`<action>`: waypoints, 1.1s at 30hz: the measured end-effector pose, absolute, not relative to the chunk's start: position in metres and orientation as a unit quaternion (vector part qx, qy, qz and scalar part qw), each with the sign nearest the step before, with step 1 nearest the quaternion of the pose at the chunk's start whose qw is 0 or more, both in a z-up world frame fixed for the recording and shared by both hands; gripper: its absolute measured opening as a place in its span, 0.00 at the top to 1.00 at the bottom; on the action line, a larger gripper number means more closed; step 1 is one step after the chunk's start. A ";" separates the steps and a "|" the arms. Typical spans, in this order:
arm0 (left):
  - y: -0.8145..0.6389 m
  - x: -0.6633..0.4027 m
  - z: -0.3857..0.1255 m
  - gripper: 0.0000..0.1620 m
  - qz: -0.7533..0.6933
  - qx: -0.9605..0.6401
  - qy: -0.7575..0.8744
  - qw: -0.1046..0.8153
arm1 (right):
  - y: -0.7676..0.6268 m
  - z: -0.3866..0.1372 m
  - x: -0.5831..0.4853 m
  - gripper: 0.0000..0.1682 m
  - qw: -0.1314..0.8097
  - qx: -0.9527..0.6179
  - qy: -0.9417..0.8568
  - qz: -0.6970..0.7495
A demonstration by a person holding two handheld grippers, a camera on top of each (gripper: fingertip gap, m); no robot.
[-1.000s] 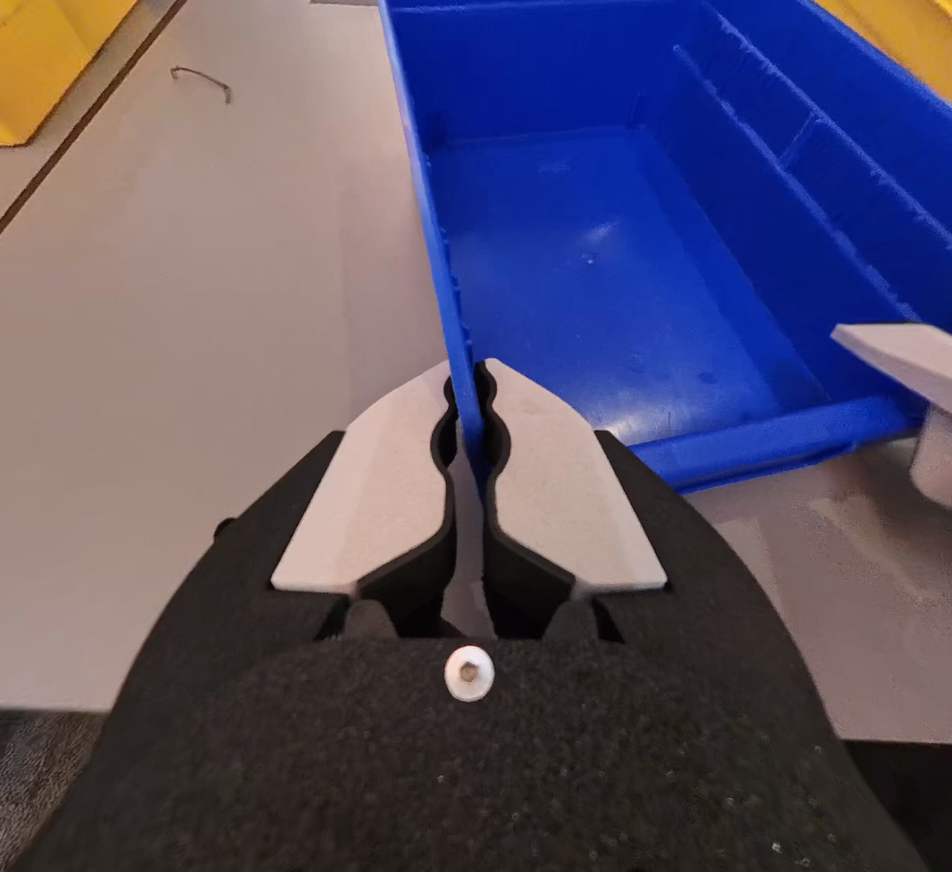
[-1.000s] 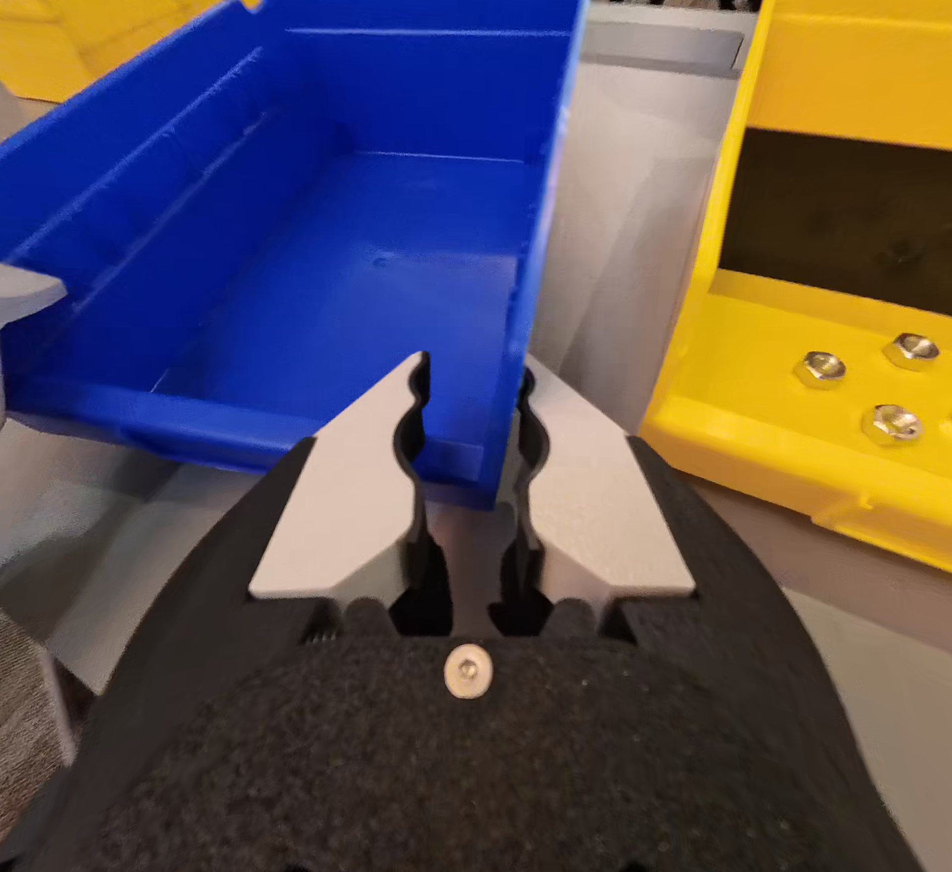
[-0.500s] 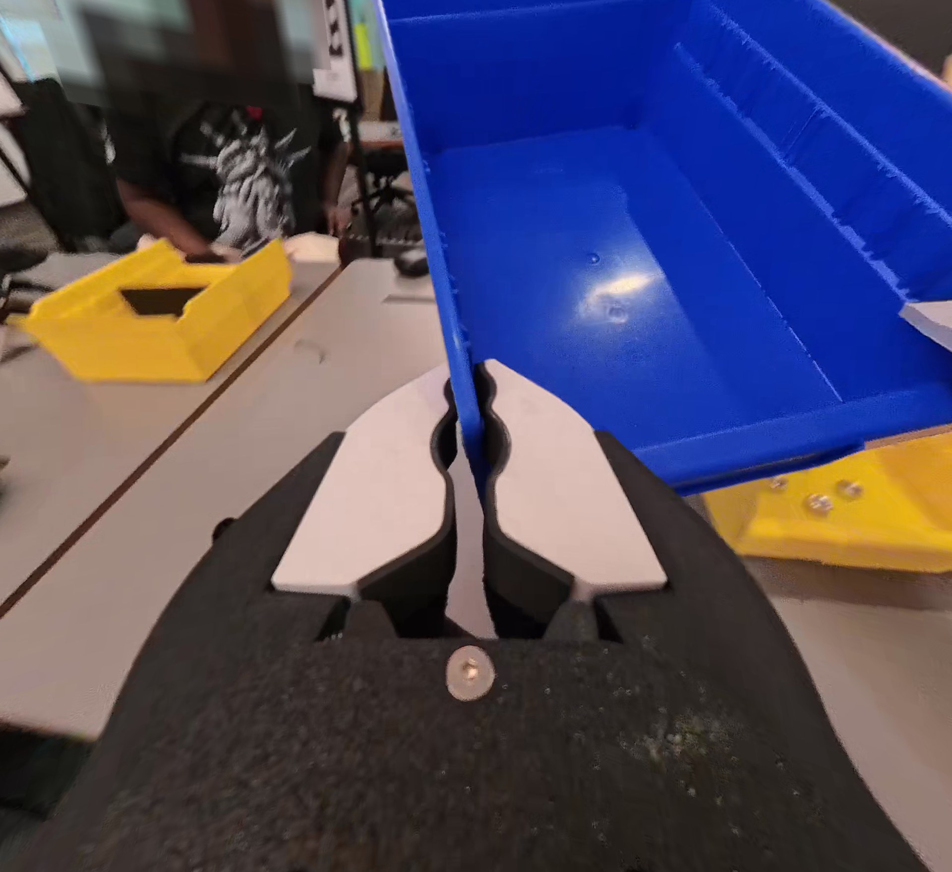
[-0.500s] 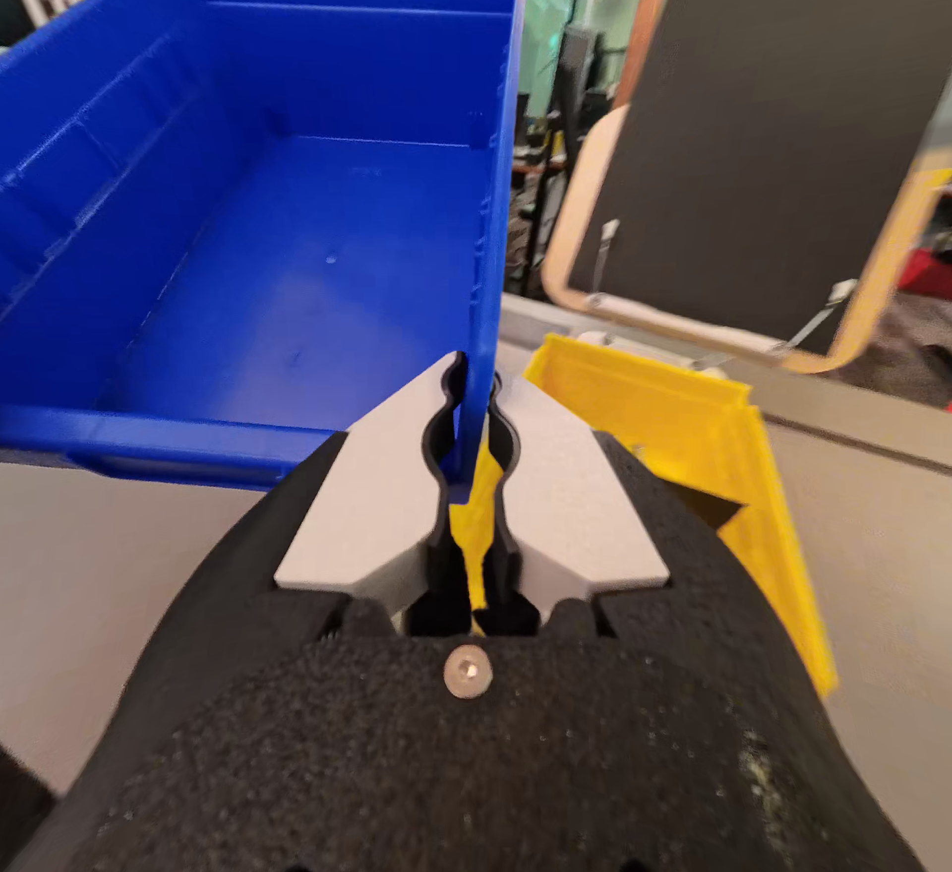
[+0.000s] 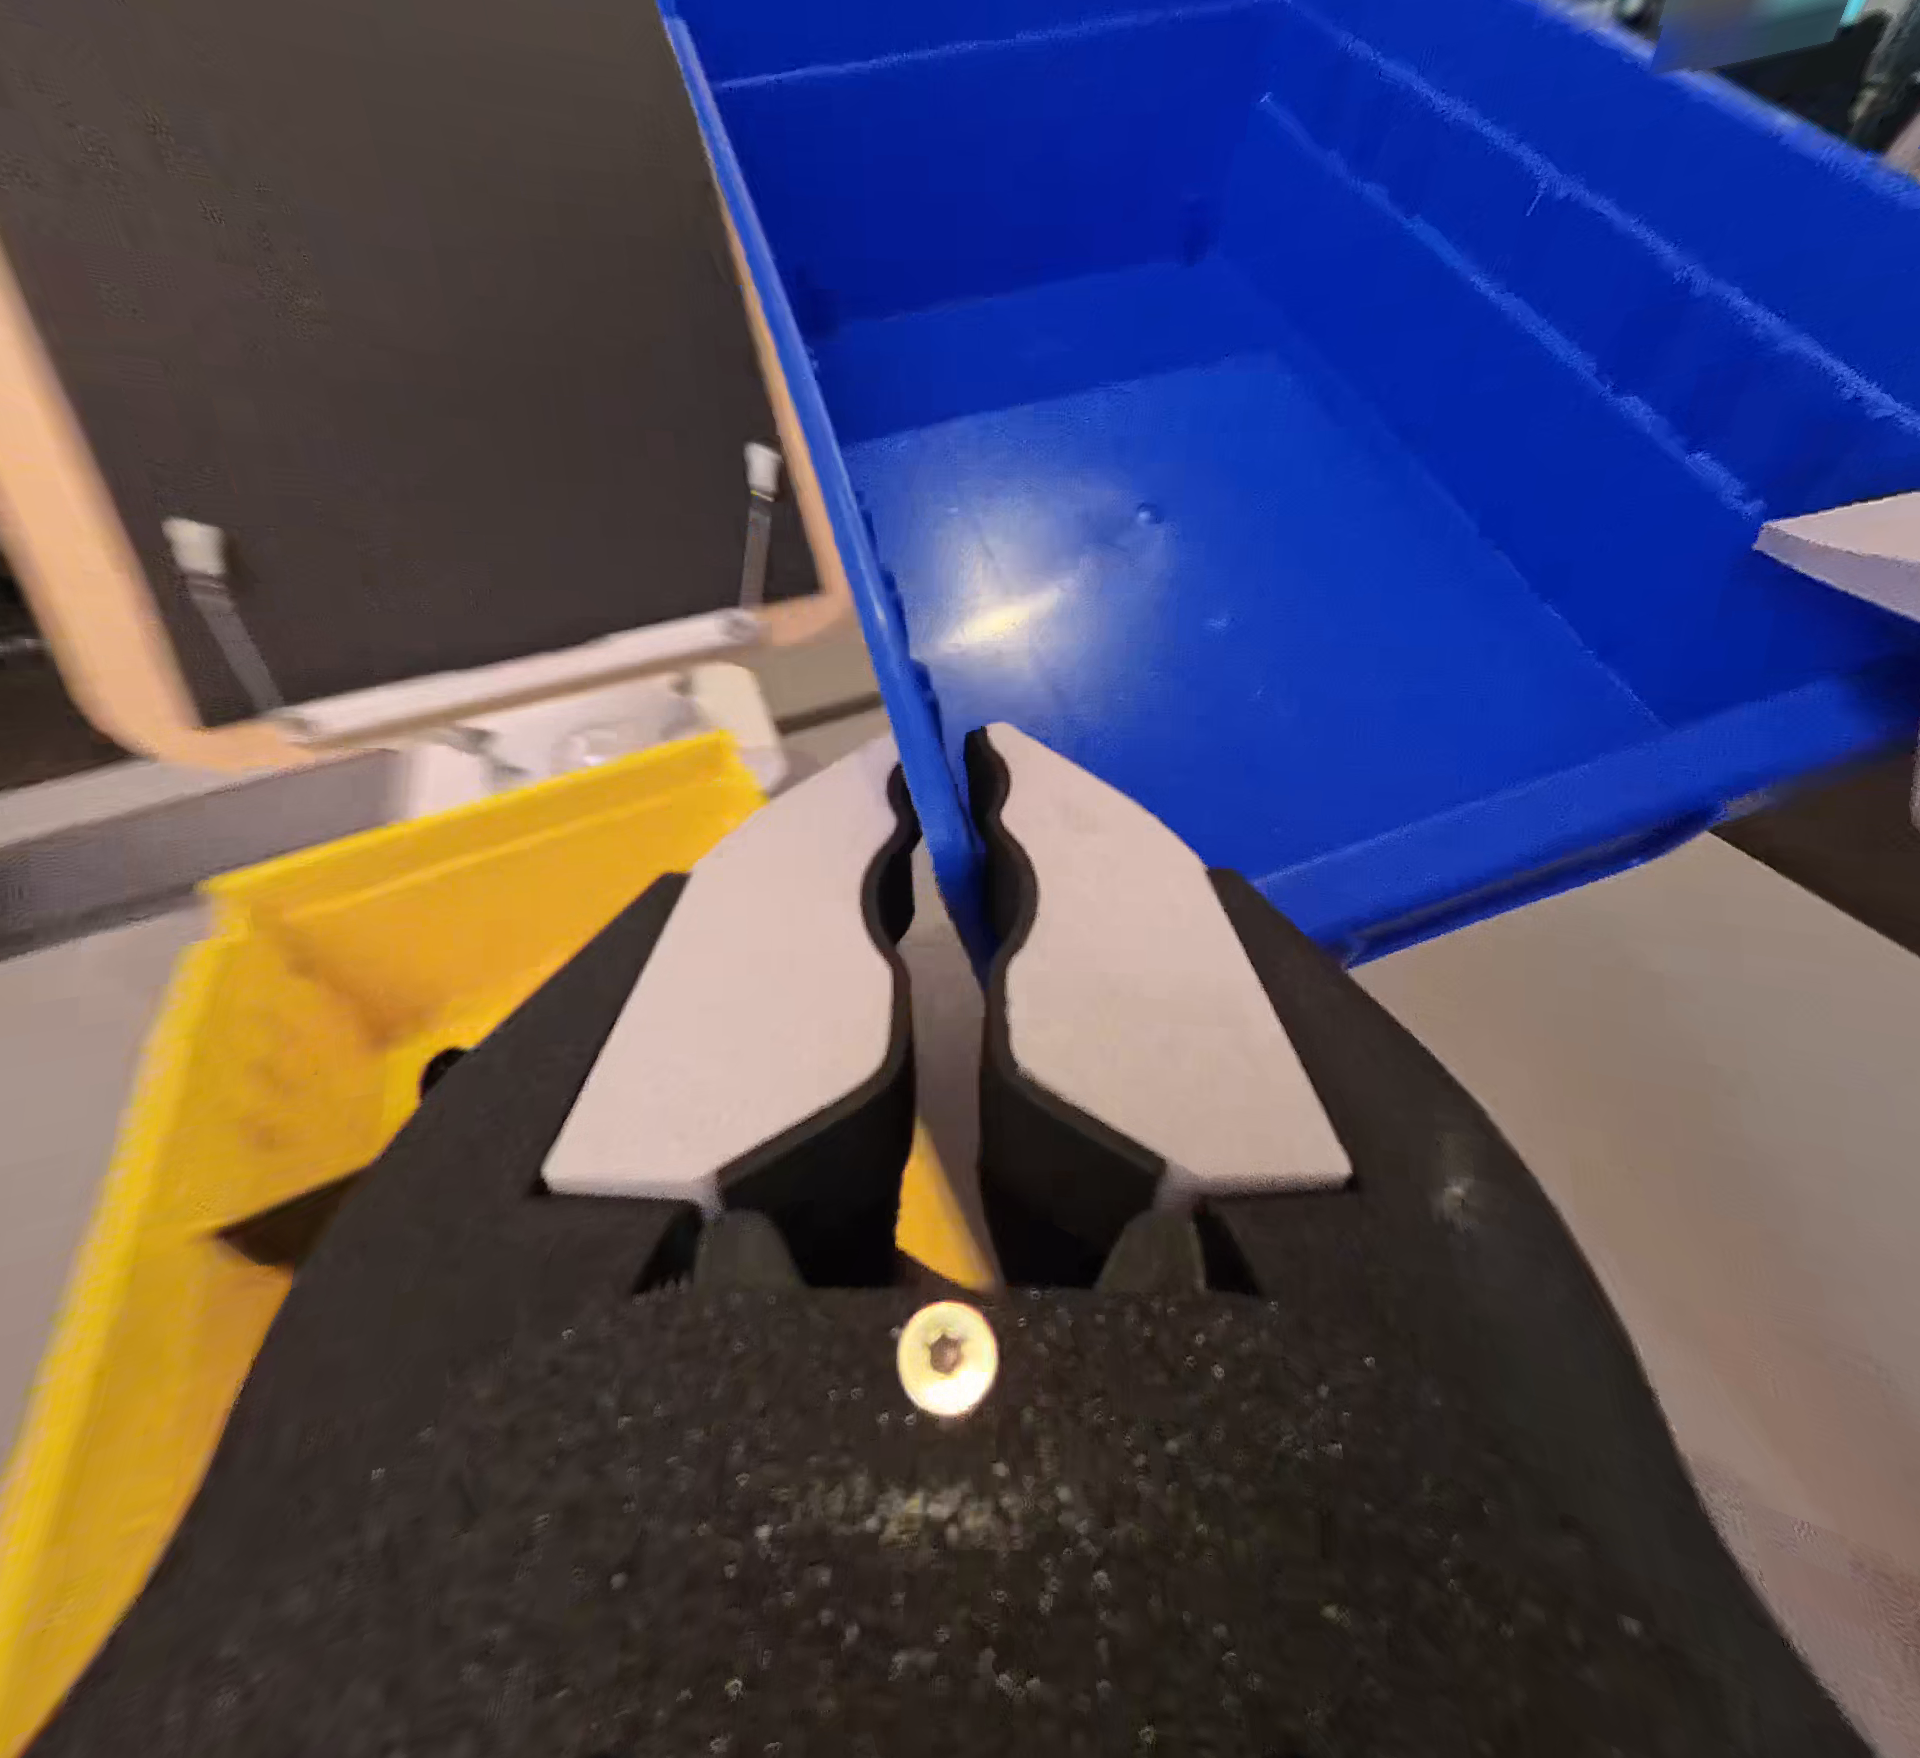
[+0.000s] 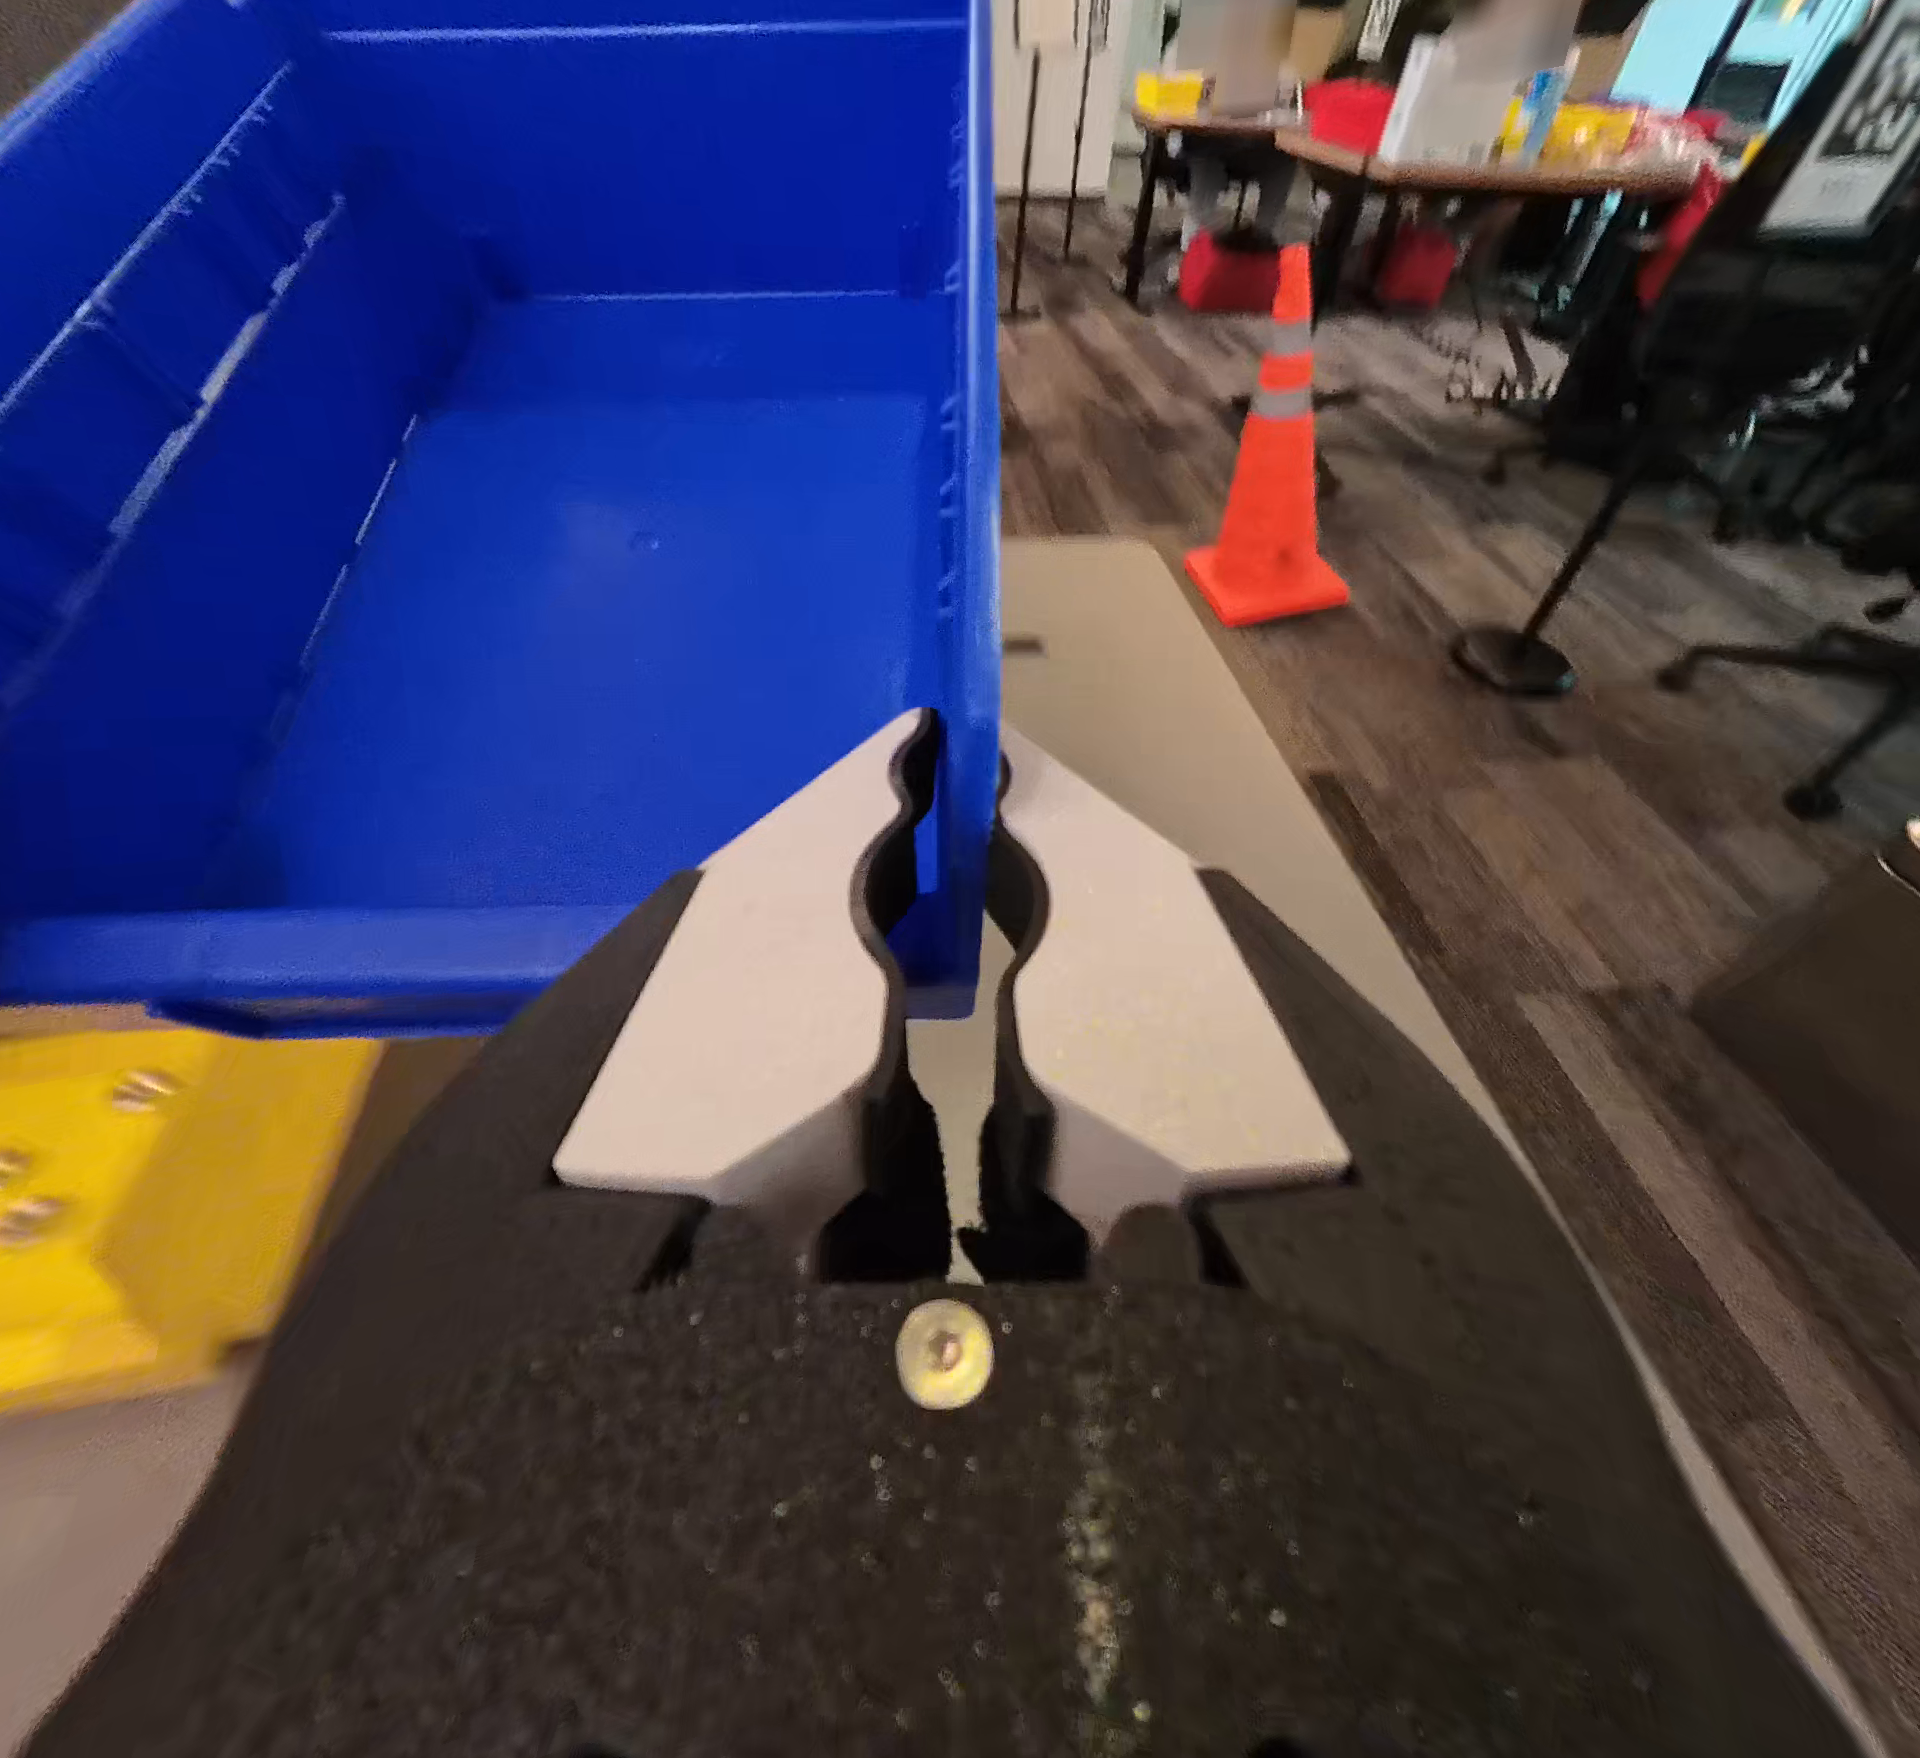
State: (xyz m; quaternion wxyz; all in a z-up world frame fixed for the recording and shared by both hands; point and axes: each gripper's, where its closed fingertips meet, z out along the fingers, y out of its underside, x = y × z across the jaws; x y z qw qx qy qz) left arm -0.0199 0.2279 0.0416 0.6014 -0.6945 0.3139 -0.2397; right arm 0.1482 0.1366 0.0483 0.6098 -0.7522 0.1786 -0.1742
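An empty blue plastic bin [image 5: 1247, 565] is held in the air between both grippers. My left gripper [image 5: 940, 752] is shut on the bin's left side wall near its front corner. My right gripper [image 6: 966, 742] is shut on the bin's right side wall [image 6: 971, 358] near its front corner. The right gripper's fingertip [image 5: 1849, 555] shows at the right edge of the left wrist view. A yellow bin [image 5: 312, 1033] lies below the blue bin on the grey table [image 5: 1662, 1137]. In the right wrist view the yellow bin [image 6: 156, 1189] holds metal nuts [image 6: 145, 1090].
A dark panel with a light wooden frame [image 5: 364, 254] stands behind the table. Beyond the table's right edge are wood flooring, an orange traffic cone [image 6: 1273, 461], a black stand base [image 6: 1512, 659], and far tables with clutter [image 6: 1455, 139]. About 20 cm separates my left fingertips from my right.
Both grippers have lifted the blue bin off the table and swung it right, over the yellow bin. The right gripper closed on the bin wall between the first and second frames.
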 end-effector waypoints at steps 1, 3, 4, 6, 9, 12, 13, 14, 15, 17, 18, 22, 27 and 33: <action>0.221 0.002 0.025 0.96 -0.239 -0.699 0.322 0.592 | 0.128 0.030 0.170 0.98 0.595 -0.763 0.180 -0.176; 0.209 0.038 -0.012 0.96 -0.228 -0.710 0.339 0.573 | 0.113 -0.011 0.205 0.98 0.567 -0.783 0.189 -0.171; 0.203 0.052 -0.031 0.96 -0.223 -0.720 0.345 0.560 | 0.107 -0.032 0.219 0.98 0.555 -0.792 0.197 -0.162; 0.194 0.070 -0.065 0.96 -0.214 -0.741 0.352 0.531 | 0.099 -0.071 0.237 0.98 0.537 -0.806 0.205 -0.142; 0.182 0.080 -0.099 0.95 -0.208 -0.757 0.357 0.506 | 0.093 -0.107 0.249 0.98 0.510 -0.826 0.205 -0.121; 0.175 0.081 -0.119 0.93 -0.215 -0.766 0.359 0.487 | 0.094 -0.123 0.254 0.97 0.490 -0.840 0.210 -0.103; 0.174 0.081 -0.124 0.92 -0.220 -0.769 0.358 0.482 | 0.095 -0.131 0.255 0.98 0.479 -0.845 0.220 -0.091; 0.173 0.081 -0.127 0.91 -0.225 -0.769 0.357 0.480 | 0.098 -0.138 0.256 0.96 0.475 -0.845 0.228 -0.087; 0.172 0.080 -0.129 0.90 -0.228 -0.767 0.358 0.482 | 0.101 -0.144 0.258 0.95 0.476 -0.844 0.234 -0.086; 0.169 0.080 -0.129 0.88 -0.235 -0.761 0.364 0.483 | 0.105 -0.145 0.258 0.94 0.480 -0.840 0.241 -0.080; 0.166 0.080 -0.130 0.85 -0.242 -0.761 0.370 0.475 | 0.104 -0.146 0.259 0.94 0.474 -0.841 0.248 -0.081; 0.147 0.069 -0.115 0.83 -0.302 -0.746 0.393 0.446 | 0.100 -0.141 0.262 0.87 0.470 -0.838 0.248 -0.127; 0.147 -0.005 -0.062 0.78 -0.368 -0.709 0.387 0.460 | 0.092 -0.087 0.253 0.81 0.527 -0.800 0.241 -0.154; 0.231 -0.160 -0.028 0.70 -0.287 -0.718 0.324 0.545 | 0.127 0.008 0.167 0.71 0.633 -0.753 0.155 -0.088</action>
